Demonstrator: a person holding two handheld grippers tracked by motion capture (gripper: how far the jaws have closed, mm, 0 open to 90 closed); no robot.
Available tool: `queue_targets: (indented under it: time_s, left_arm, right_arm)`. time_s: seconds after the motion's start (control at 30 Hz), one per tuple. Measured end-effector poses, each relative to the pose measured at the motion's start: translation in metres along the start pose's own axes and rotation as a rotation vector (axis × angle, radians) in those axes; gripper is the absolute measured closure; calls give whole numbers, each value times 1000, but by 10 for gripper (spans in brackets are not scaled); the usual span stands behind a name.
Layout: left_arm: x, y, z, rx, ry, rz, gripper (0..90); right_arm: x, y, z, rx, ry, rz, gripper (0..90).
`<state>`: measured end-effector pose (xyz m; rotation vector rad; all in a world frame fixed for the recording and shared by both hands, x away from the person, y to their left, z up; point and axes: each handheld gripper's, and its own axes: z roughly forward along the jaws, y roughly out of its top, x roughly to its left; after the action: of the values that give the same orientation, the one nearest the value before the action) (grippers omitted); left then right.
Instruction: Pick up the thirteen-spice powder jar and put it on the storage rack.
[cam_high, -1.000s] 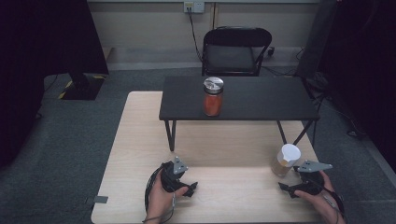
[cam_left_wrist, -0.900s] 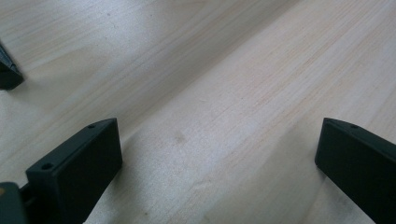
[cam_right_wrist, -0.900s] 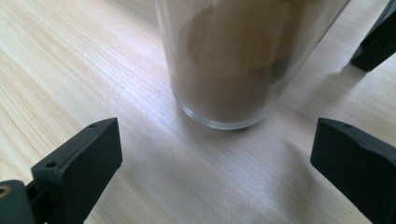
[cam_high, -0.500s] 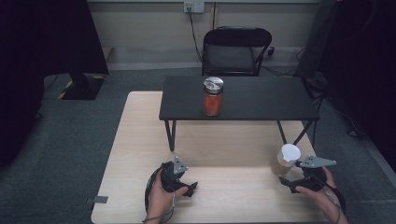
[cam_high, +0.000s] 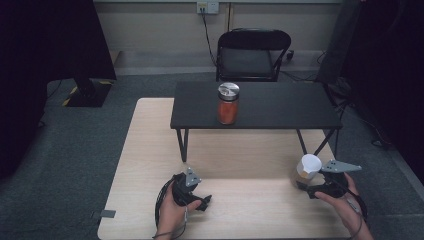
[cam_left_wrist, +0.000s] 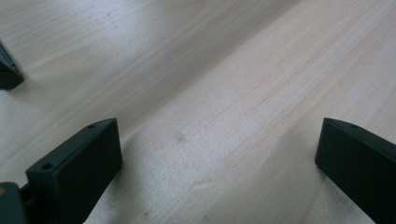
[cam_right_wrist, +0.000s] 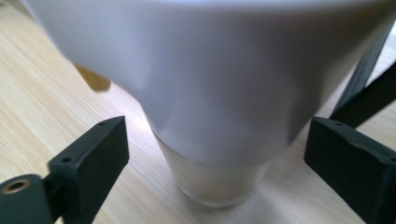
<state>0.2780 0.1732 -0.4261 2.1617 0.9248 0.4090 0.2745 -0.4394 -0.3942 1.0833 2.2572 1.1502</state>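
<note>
A jar with a white lid (cam_high: 308, 170) stands at the right of the light wooden table (cam_high: 150, 150). My right gripper (cam_high: 306, 187) is open just in front of it, its jaws either side of the jar (cam_right_wrist: 219, 116) and clear of it. A second jar (cam_high: 228, 103), orange inside with a silver lid, stands on the low black table (cam_high: 280, 107) farther back. My left gripper (cam_high: 204, 201) rests low over the wood near the front, open, with bare table (cam_left_wrist: 210, 93) between its jaws.
A black folding chair (cam_high: 252, 54) stands behind the black table. A dark stand base (cam_high: 87, 92) sits on the grey carpet at the left. The black table's legs (cam_high: 183, 144) come down onto the wooden top.
My right gripper has moved slightly forward and closer to the white-lidded jar. The left gripper has stayed where it was.
</note>
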Motion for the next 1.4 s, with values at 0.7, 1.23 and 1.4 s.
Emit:
queue_targets:
  time_s: [0.7,1.23,1.4]
  left_arm:
    - [0,0,0,0,0,0,0]
    - [0,0,0,0,0,0,0]
    - [0,0,0,0,0,0,0]
  right_arm:
    - [-6,-14,6,-107,21,6,275]
    - [-1,-12,3,-107,-1,-35,303]
    - [-2,-8,3,-99,14,-46,304]
